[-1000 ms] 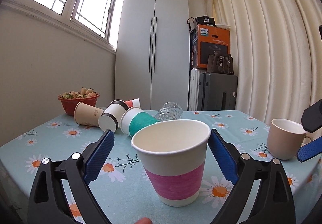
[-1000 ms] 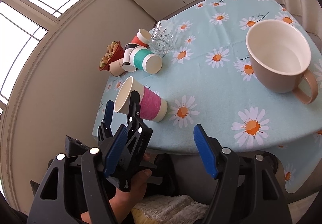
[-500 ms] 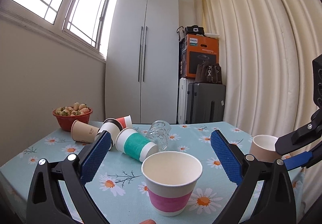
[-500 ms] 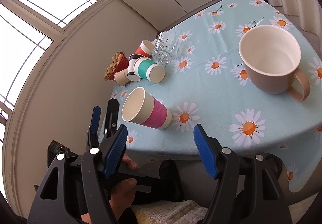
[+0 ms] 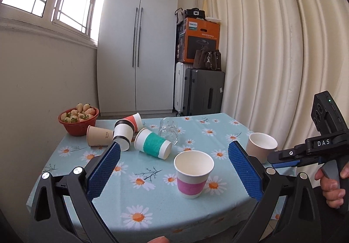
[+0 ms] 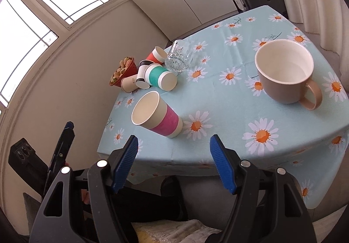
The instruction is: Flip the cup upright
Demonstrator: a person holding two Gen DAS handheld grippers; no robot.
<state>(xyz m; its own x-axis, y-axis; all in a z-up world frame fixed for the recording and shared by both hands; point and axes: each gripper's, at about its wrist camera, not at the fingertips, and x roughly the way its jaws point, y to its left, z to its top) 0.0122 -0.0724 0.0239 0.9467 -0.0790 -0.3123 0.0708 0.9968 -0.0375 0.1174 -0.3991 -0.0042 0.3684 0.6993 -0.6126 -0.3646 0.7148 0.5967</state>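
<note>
Pink-banded paper cup (image 5: pixel 193 174) upright near the table's (image 5: pixel 152 216) front edge, between the spread blue pads (image 5: pixel 104 167) of the left gripper (image 5: pixel 174 168), touching neither; tan mug (image 5: pixel 261 148) toward the right edge.

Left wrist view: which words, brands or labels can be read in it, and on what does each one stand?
"PHILIPS": on the orange cardboard box stacked on the suitcases.
"DAS": on the black body of the right hand-held gripper at the right edge.
Too small to read: the smaller white line on the box, the dark print on the beige paper cup lying on its side, and the white sticker on the dark suitcase.
</note>
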